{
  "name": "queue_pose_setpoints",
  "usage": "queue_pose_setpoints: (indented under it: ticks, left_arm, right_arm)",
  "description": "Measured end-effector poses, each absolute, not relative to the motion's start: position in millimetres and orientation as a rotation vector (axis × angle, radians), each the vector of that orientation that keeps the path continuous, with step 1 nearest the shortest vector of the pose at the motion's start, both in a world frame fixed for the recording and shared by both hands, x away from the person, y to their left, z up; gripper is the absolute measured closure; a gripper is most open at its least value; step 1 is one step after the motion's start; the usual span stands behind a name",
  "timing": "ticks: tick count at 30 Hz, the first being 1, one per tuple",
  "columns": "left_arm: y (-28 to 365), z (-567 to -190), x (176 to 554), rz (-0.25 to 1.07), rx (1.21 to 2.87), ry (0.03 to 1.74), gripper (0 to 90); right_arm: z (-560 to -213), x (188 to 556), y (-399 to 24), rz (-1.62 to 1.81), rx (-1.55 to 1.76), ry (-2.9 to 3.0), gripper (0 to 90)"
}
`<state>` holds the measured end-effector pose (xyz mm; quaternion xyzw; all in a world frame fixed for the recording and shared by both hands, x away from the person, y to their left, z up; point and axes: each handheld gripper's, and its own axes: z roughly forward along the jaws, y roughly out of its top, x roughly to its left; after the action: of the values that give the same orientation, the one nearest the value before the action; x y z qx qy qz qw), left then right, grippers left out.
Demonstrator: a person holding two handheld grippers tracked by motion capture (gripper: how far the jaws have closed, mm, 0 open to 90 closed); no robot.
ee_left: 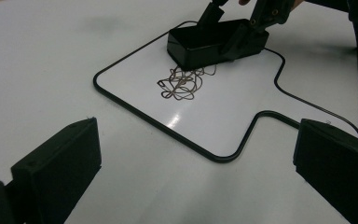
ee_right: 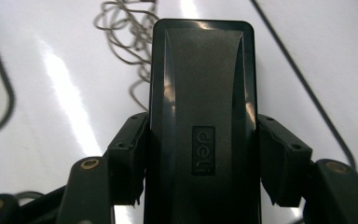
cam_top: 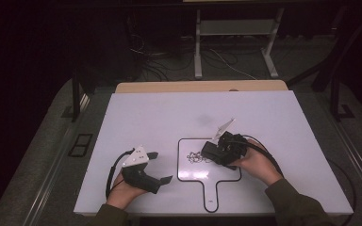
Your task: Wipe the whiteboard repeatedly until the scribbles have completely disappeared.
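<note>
A black whiteboard eraser [cam_top: 210,149] [ee_left: 214,43] [ee_right: 203,93] lies flat on the white board, inside a black paddle-shaped outline [cam_top: 178,162] [ee_left: 135,112]. My right gripper [cam_top: 218,151] [ee_right: 203,161] is shut on the eraser, one pad pressing on each long side. Just past the eraser's front end is a tangle of thin scribbled lines [cam_top: 196,157] [ee_left: 182,85] [ee_right: 123,32]. My left gripper [cam_top: 161,166] [ee_left: 196,172] rests low at the board's front left. It is open with nothing between its jaws, and points towards the scribble.
The white board [cam_top: 146,113] covers the table, with a wooden strip [cam_top: 200,86] along its far edge. The outline's handle [cam_top: 210,200] runs to the front edge. Beyond the table are desk legs [cam_top: 198,47] and loose cables on a dark floor.
</note>
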<state>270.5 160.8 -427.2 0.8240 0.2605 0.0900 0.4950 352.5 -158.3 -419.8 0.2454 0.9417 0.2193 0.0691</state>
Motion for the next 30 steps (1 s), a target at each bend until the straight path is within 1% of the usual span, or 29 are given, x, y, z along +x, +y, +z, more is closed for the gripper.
queue_pose_setpoints:
  ticks: [5,18,23,30]
  left_arm:
    - [161,-427,270,0.219,1.999,0.63,0.0]
    - [160,-428,271,0.215,2.002,0.631,0.0]
    - [160,-428,271,0.215,2.002,0.63,0.0]
    - [161,-427,270,0.218,2.001,0.627,0.0]
  right_arm:
    - [-419,348,-147,0.654,0.7,2.855,38.7]
    - [-420,381,-154,0.632,0.796,2.791,38.7]
    - [-419,377,-149,0.629,0.783,2.801,38.7]
    - [-419,361,-133,0.62,0.68,2.846,38.7]
